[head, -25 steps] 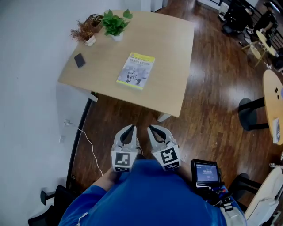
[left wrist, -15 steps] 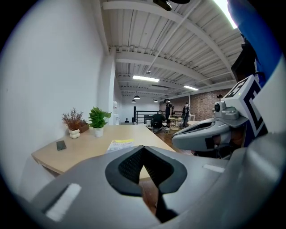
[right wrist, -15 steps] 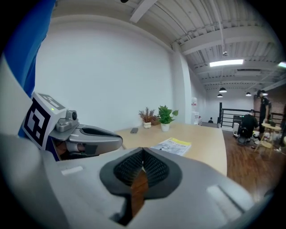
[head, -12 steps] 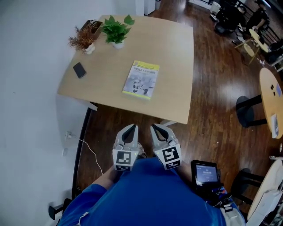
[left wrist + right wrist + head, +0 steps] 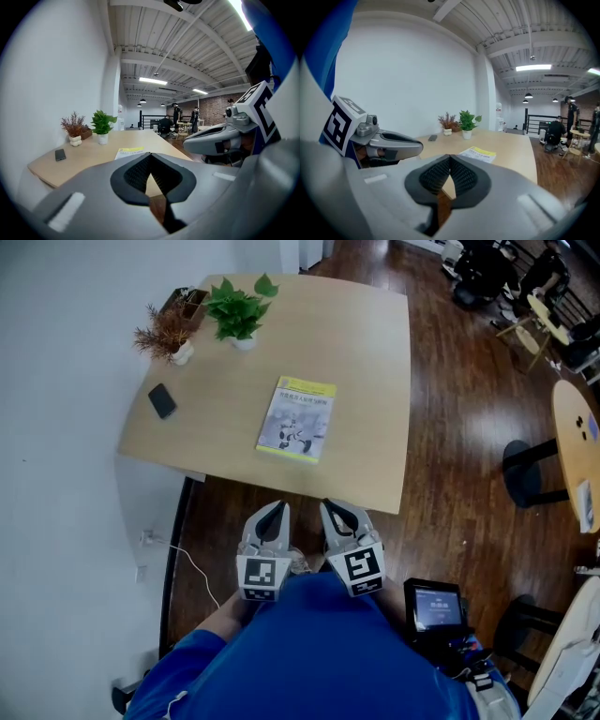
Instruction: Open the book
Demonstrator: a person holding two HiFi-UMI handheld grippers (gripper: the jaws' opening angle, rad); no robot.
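Observation:
A closed book (image 5: 297, 419) with a yellow and grey cover lies flat near the middle of the light wooden table (image 5: 366, 362). It also shows as a thin yellow strip in the left gripper view, book (image 5: 130, 152), and in the right gripper view, book (image 5: 478, 153). My left gripper (image 5: 272, 516) and right gripper (image 5: 335, 514) hang side by side short of the table's near edge, over the wooden floor. Both are shut with nothing between the pads, and both are well apart from the book.
At the table's far left corner stand a green potted plant (image 5: 236, 307) and a dried reddish plant (image 5: 170, 334). A dark phone (image 5: 162, 400) lies near the left edge. A cable (image 5: 192, 559) runs along the floor by the white wall. Round tables and chairs (image 5: 572, 427) stand to the right.
Both grippers have come closer to the table's near edge, still side by side and shut. The book has not moved on the table.

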